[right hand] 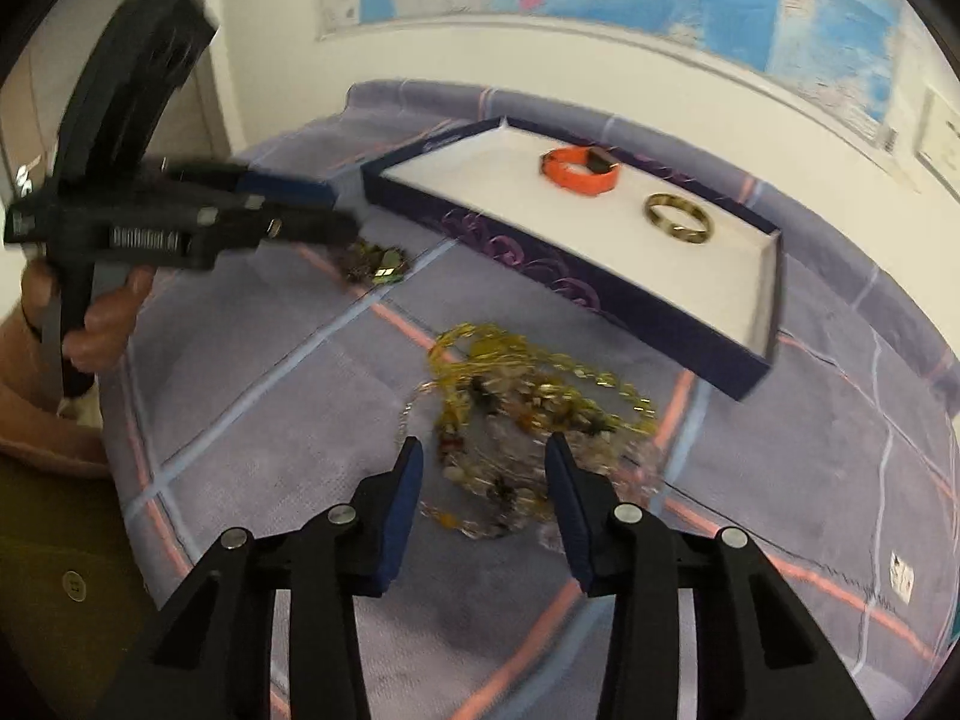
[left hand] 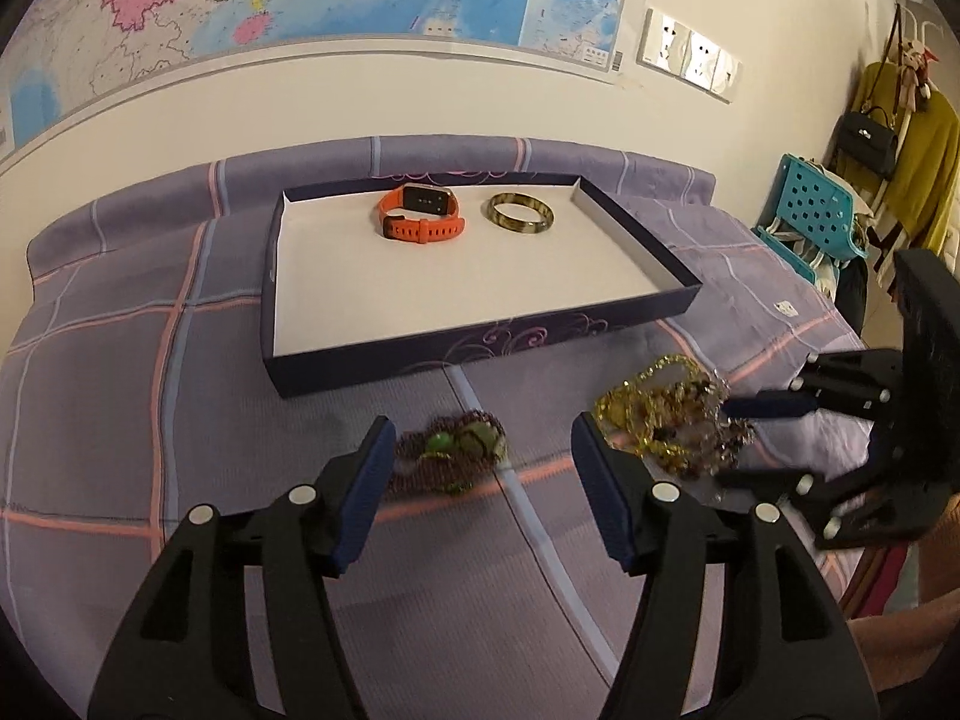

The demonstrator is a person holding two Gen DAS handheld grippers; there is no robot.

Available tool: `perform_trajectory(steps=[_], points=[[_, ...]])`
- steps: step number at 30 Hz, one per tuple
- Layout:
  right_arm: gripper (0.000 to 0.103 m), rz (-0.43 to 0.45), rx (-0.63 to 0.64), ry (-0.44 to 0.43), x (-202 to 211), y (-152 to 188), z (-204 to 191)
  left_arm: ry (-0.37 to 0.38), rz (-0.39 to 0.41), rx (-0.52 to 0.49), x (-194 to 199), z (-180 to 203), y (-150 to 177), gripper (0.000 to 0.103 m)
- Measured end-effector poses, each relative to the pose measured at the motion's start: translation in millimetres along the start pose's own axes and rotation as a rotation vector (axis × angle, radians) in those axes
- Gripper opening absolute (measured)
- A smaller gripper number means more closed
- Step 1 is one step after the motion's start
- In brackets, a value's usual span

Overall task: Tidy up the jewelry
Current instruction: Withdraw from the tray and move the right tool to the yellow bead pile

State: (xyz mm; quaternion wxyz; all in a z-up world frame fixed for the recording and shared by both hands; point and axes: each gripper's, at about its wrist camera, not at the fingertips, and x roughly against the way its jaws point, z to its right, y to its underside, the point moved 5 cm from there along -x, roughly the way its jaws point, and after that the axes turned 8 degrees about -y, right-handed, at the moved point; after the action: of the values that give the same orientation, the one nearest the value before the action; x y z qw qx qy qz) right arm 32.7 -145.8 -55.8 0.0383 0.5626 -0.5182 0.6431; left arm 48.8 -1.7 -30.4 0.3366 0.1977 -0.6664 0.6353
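Two piles remained outside the tray (left hand: 480,336), each straight ahead of its own tool. Beyond the left gripper (left hand: 480,480), whose jaws stood wide and held nothing, lay the green-beaded bracelet (left hand: 462,450). Just past the fingertips of the right gripper (right hand: 483,504), equally spread and empty, the gold chain tangle (right hand: 528,414) sprawled, nearer than the bracelet was to the left.

wrist views low, close, sharing tray (left hand: 636,228)
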Motion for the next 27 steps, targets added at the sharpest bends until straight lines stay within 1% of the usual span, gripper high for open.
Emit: perform_trajectory(steps=[2,4,8,10,13,14,15,17,19,20,22,25,26,27], points=[[0.04,0.011,-0.027,0.017,7,4,7,0.012,-0.002,-0.012,0,4,2,0.062],[0.04,0.005,-0.042,0.012,5,8,9,0.026,-0.01,-0.02,-2,9,4,0.062],[0.041,-0.017,-0.021,0.033,-7,9,4,0.048,-0.027,-0.026,-7,18,5,0.062],[0.049,-0.013,-0.042,0.02,-12,7,4,0.052,-0.03,-0.031,-7,21,6,0.062],[0.047,0.02,-0.113,-0.026,-13,3,11,0.054,-0.038,-0.025,-8,20,8,0.062],[0.044,0.028,-0.134,-0.035,-12,3,13,0.055,-0.039,-0.022,-8,20,8,0.062],[0.032,0.033,-0.157,-0.038,-12,3,16,0.054,-0.042,-0.019,-8,19,9,0.062],[0.025,0.051,-0.203,-0.068,-10,3,22,0.053,-0.045,-0.014,-9,18,10,0.062],[0.005,0.078,-0.226,-0.087,-4,1,25,0.052,-0.048,-0.012,-10,18,10,0.062],[0.0,0.097,-0.244,-0.107,1,-2,26,0.052,-0.048,-0.012,-10,18,10,0.062],[0.0,0.13,-0.263,-0.143,10,-5,27,0.062,-0.046,-0.012,-10,20,10,0.062],[0.0,0.178,-0.278,-0.166,23,-13,29,0.069,-0.043,-0.013,-9,21,10,0.062],[0.0,0.177,-0.273,-0.162,25,-15,30,0.073,-0.043,-0.016,-9,21,10,0.062],[0.001,0.163,-0.272,-0.13,23,-16,33,0.073,-0.042,-0.02,-9,22,10,0.062]])
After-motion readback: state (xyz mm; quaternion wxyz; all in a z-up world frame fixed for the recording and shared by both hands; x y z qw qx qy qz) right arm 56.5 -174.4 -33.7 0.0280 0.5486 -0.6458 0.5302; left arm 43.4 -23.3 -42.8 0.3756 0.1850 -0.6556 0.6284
